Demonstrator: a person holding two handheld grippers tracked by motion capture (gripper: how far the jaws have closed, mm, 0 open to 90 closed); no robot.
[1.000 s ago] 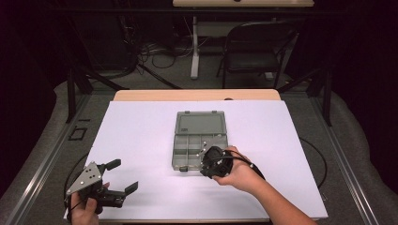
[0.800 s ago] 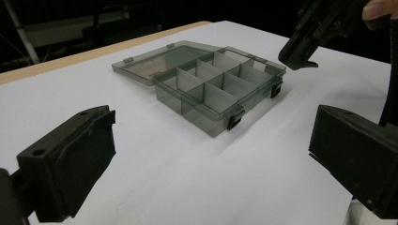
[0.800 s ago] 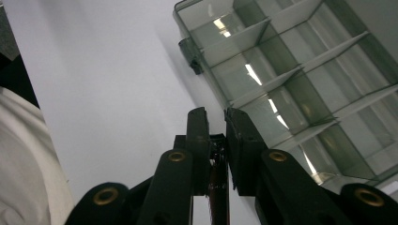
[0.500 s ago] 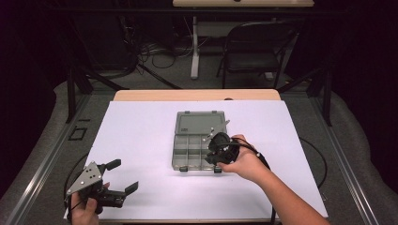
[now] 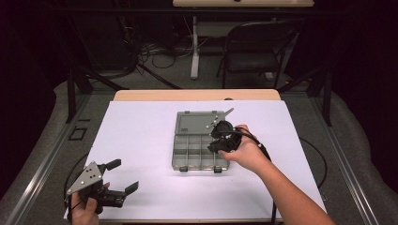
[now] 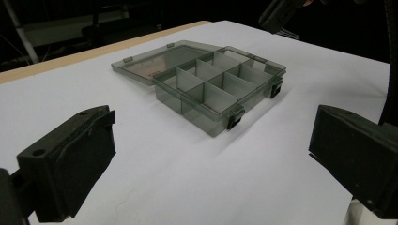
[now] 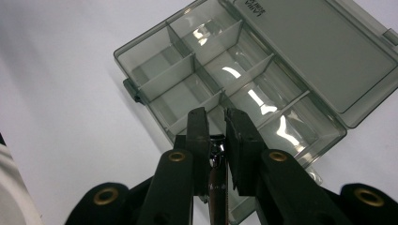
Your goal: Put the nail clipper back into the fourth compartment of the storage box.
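- Left tool (image 5: pixel 117 176) sits at the near left corner of the bench (image 5: pixel 141 131), close to its front edge, held in the left hand (image 5: pixel 87 208); its jaws stand wide apart with nothing between them; much bare white surface lies between it and the box.
- The grey compartment box (image 5: pixel 197 151) lies at mid-bench, lid (image 5: pixel 197 123) folded flat toward the far side, two latches on its near edge; open white surface surrounds it on the left, near and far sides, well short of every bench edge.
- Right tool (image 5: pixel 220 136) hovers over the box's right edge, held in the right hand (image 5: pixel 246 152); in the right gripper view its jaws are nearly closed on a thin shiny metal piece (image 7: pixel 217 187), what it is I cannot tell, above the dividers.
- Against a second ago, the right tool has shifted rightward and toward the far side along the box; the left tool and the box lie as they did.
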